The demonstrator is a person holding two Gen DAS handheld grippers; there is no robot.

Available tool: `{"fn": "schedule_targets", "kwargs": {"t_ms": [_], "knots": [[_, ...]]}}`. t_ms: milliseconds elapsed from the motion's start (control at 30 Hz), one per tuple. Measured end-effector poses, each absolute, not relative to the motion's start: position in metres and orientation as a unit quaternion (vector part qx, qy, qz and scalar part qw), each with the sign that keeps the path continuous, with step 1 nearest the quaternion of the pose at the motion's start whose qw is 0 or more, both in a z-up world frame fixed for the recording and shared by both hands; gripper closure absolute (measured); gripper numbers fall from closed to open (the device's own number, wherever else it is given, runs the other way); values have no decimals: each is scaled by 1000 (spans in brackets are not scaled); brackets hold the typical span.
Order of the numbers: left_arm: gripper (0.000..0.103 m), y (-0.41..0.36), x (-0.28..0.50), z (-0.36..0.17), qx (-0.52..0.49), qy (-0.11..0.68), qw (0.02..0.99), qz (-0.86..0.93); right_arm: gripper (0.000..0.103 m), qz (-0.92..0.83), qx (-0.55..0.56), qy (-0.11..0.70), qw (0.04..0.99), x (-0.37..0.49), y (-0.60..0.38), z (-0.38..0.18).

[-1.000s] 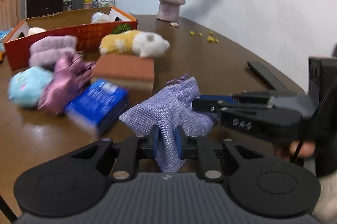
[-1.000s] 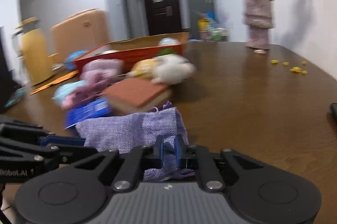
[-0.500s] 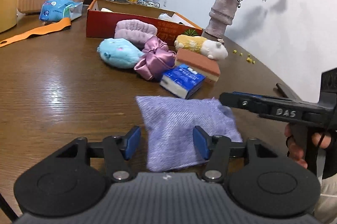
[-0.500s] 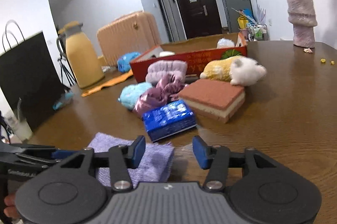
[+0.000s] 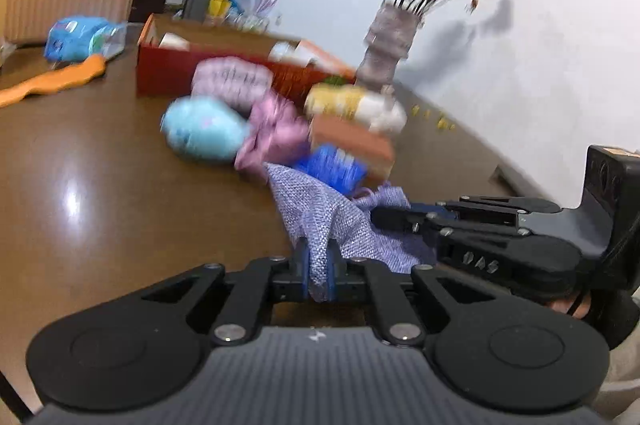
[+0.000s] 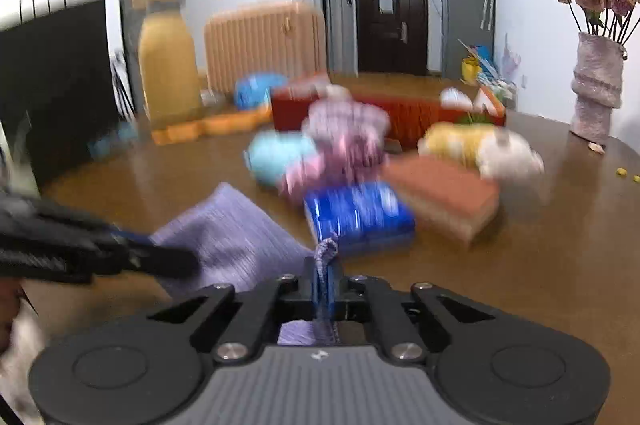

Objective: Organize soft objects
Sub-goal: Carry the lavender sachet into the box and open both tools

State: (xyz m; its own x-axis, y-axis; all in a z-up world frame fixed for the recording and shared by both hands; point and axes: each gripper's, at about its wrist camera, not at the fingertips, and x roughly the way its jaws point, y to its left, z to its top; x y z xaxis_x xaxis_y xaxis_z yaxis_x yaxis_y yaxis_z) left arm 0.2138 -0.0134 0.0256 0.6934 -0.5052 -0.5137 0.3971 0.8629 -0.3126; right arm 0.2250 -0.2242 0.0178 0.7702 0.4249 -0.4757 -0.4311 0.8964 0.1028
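A lilac woven cloth pouch [image 5: 320, 213] [image 6: 232, 233] is bunched up just above the brown table [image 5: 100, 185]. My left gripper [image 5: 318, 257] is shut on its near edge, the fabric pinched between the blue pads. My right gripper [image 6: 322, 273] is shut on another edge by the drawstring; it also shows from the right in the left wrist view [image 5: 384, 215]. The left gripper [image 6: 188, 263] reaches into the right wrist view from the left. Beyond lie a blue plush [image 5: 202, 133], pink scrunchie [image 5: 276, 137], blue tissue pack [image 6: 358, 215], orange sponge [image 6: 444, 193] and yellow-white plush [image 6: 480, 145].
A red cardboard box [image 5: 168, 77] stands behind the pile with a pink fluffy band [image 5: 232, 79] against it. A vase of dried flowers [image 6: 596, 89] is at the table's far right near the wall. An orange strip [image 5: 52, 83] lies at the far left.
Half a second ago both grippers stood open with the pouch flat on the table. Now both have shut on it and it is bunched and raised between them.
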Motion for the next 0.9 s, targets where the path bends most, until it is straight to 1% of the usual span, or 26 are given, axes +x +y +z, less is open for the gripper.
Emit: {"fn": "schedule_targets", "kwargs": {"t_ms": [100, 200, 267, 333, 400, 500, 600, 633, 667, 700, 733, 767, 800, 833, 867, 900], "knots": [[95, -3, 248, 57, -102, 263, 924, -259, 99, 249, 6, 206, 946, 252, -231, 59], [95, 5, 306, 91, -102, 235, 935, -244, 98, 261, -5, 177, 949, 311, -228, 101], [95, 7, 350, 107, -90, 220, 945, -224, 98, 271, 2, 182, 945, 359, -223, 120], [94, 7, 399, 112, -76, 229, 950, -200, 98, 267, -1, 196, 943, 418, -210, 131], [94, 8, 442, 107, -62, 248, 952, -170, 98, 260, -7, 229, 938, 475, -194, 127], [93, 4, 495, 83, -27, 294, 946, -135, 98, 247, -8, 286, 926, 540, -171, 108], [91, 1, 514, 64, 9, 309, 944, -113, 97, 241, -26, 322, 915, 572, -150, 82], [86, 4, 517, 60, 14, 313, 943, -117, 96, 244, -31, 328, 912, 575, -145, 75], [74, 7, 517, 57, 15, 315, 941, -121, 91, 245, -34, 337, 908, 578, -142, 68], [66, 13, 515, 56, 12, 315, 941, -126, 89, 248, -38, 349, 903, 581, -139, 64], [54, 16, 512, 56, 11, 312, 942, -124, 89, 254, -40, 357, 898, 582, -137, 59], [50, 20, 510, 59, 13, 307, 944, -121, 87, 255, -42, 357, 898, 583, -136, 54], [49, 22, 507, 61, 19, 302, 945, -121, 75, 252, -46, 358, 898, 581, -136, 53], [49, 24, 503, 65, 23, 300, 946, -120, 68, 248, -46, 360, 898, 581, -136, 54], [49, 26, 499, 70, 23, 298, 947, -116, 56, 244, -40, 359, 900, 581, -137, 57], [49, 27, 495, 75, 22, 294, 948, -117, 54, 241, -29, 353, 904, 577, -142, 63]]}}
